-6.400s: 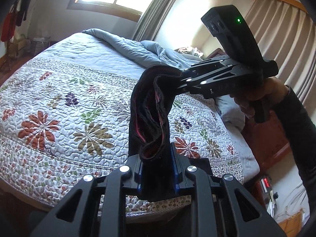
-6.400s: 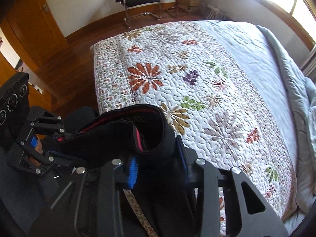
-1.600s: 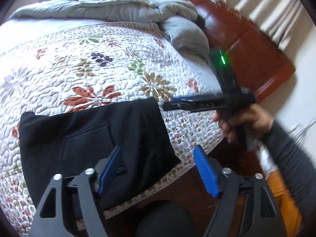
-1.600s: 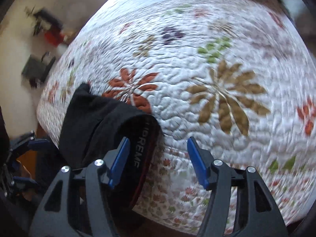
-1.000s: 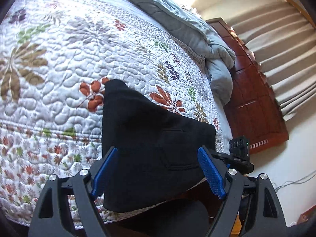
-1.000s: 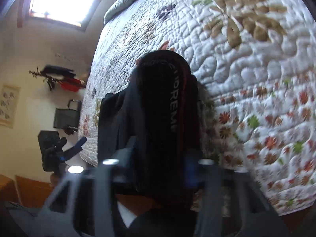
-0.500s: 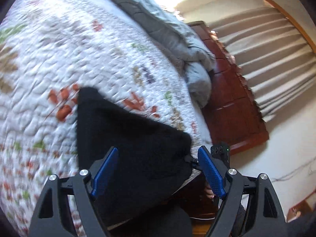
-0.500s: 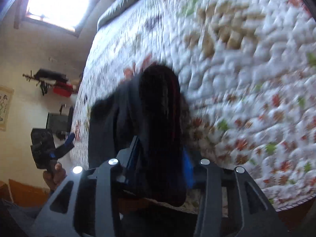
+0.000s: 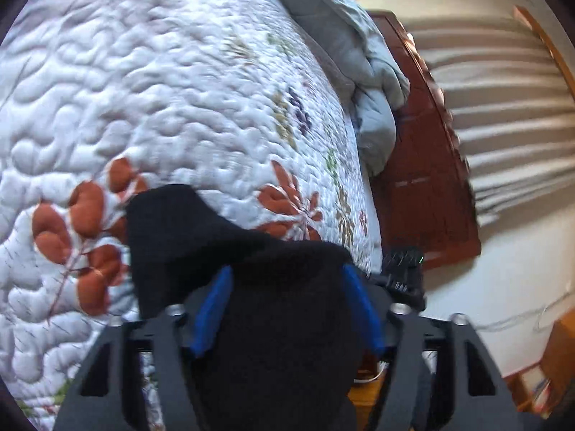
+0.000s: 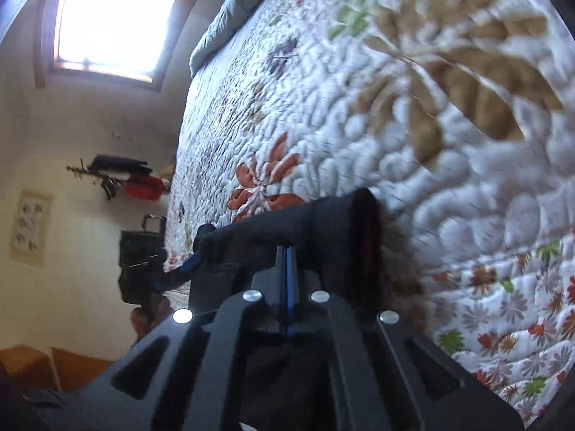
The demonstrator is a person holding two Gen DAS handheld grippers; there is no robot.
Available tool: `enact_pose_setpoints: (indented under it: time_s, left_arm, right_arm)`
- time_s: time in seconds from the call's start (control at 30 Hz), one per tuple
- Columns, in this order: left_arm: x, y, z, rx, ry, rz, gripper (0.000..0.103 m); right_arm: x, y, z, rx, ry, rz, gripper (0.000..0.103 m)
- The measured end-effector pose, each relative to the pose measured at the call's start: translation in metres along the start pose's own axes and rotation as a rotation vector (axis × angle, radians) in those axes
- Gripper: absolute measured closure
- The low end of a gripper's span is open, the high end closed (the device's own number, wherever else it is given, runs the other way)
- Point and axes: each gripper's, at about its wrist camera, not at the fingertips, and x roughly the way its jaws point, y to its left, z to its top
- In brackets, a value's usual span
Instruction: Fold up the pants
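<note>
A: Right gripper (image 10: pixel 289 262), its blue pads pinched tight together on the waistband end of the black pants (image 9: pixel 230 251).

B: And the left gripper (image 9: pixel 287 309)?

A: Jaws spread wide with cloth bunched between them, not clamped yet. The pants sit at the quilt's (image 9: pixel 179 89) near edge, partly hanging off the bed.

B: Soft, light, floppy, I'd judge. Grip the thick folded edges, or layers slide apart.
</note>
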Motion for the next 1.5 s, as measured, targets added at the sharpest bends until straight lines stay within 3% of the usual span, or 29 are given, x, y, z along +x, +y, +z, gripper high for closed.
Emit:
enact_pose_setpoints:
  time_s: [0.13,0.2,0.27,0.37,0.47,0.53,0.57,0.6,0.7,0.8,0.83,0.9,0.93,1.0,1.1,1.3,1.5]
  left_arm:
    - [-0.018,-0.01,-0.007,0.001,-0.054,0.008,0.035]
    - [-0.037,-0.026,-0.017,0.037,-0.084,0.011,0.031]
    - [-0.055,-0.044,-0.034,0.079,-0.107,-0.016,0.024]
    - [-0.072,-0.06,-0.068,0.13,-0.095,-0.055,0.022]
    - [-0.065,-0.056,-0.096,0.114,-0.05,-0.09,0.022]
    - [-0.053,-0.045,-0.107,0.089,-0.016,-0.075,0.022]
    - [-0.044,-0.037,-0.109,0.074,0.008,-0.055,0.022]
    - [-0.038,-0.029,-0.111,0.059,0.024,-0.018,0.024]
    - [-0.03,-0.015,-0.116,0.034,0.045,-0.015,0.032]
    - [-0.042,-0.024,-0.118,0.041,0.02,-0.015,0.03]
    - [-0.048,-0.027,-0.118,0.052,0.011,-0.016,0.026]
    - [-0.065,-0.032,-0.117,0.072,-0.013,-0.013,0.02]
    - [-0.075,-0.032,-0.115,0.076,-0.032,0.0,0.016]
    - [-0.089,-0.025,-0.107,0.054,-0.059,0.009,0.013]
    - [-0.097,-0.009,-0.092,-0.008,-0.061,0.001,0.012]
    - [-0.085,0.014,-0.07,-0.069,0.0,0.009,0.012]
    - [-0.058,0.028,-0.054,-0.11,0.064,-0.023,0.012]
  right_arm:
    - [-0.021,0.005,-0.006,-0.012,-0.028,-0.006,0.103]
    - [-0.045,0.01,-0.013,-0.013,-0.062,-0.002,0.088]
    - [-0.058,0.031,-0.027,-0.059,-0.081,-0.001,0.084]
    - [-0.064,0.063,-0.062,-0.145,-0.04,0.03,0.08]
    - [-0.043,0.066,-0.087,-0.164,0.032,-0.01,0.08]
    - [-0.032,0.053,-0.097,-0.151,0.062,-0.092,0.088]
    - [-0.03,0.041,-0.099,-0.137,0.061,-0.135,0.103]
    - [-0.034,0.03,-0.099,-0.112,0.053,-0.139,0.103]
    - [-0.041,0.013,-0.1,-0.064,0.03,-0.133,0.103]
    - [-0.051,0.017,-0.097,-0.063,0.01,-0.147,0.103]
    - [-0.06,0.018,-0.096,-0.059,-0.007,-0.142,0.098]
    - [-0.08,0.018,-0.09,-0.026,-0.05,-0.128,0.068]
    - [-0.089,0.016,-0.088,-0.014,-0.061,-0.124,0.059]
    - [-0.098,0.011,-0.078,0.014,-0.061,-0.139,0.018]
    - [-0.086,0.007,-0.068,0.032,-0.023,-0.132,0.013]
    - [-0.046,-0.004,-0.04,0.068,0.098,-0.129,0.012]
    - [-0.004,0.001,-0.032,0.057,0.211,-0.061,0.008]
